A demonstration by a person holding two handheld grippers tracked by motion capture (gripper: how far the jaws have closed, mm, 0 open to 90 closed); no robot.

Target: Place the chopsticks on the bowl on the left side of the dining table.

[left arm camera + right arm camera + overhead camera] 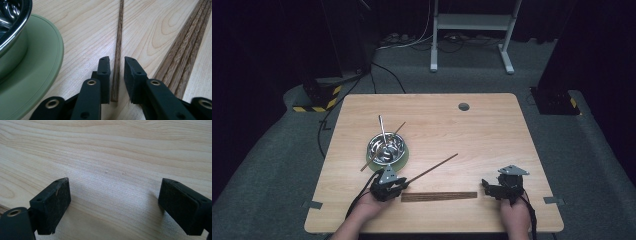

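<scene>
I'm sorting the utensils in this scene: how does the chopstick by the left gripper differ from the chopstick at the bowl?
The chopstick by the left gripper lies flat on the table, while the chopstick at the bowl leans across the steel bowl. The first sits between the left gripper and its narrowly parted jaws; the second has no gripper near it. Both are thin, dark wooden sticks.

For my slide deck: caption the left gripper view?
Left tool straddling a wooden chopstick beside the green plate.

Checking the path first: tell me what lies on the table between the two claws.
High view: a flat wooden strip lies between the left claw and right claw.
</scene>
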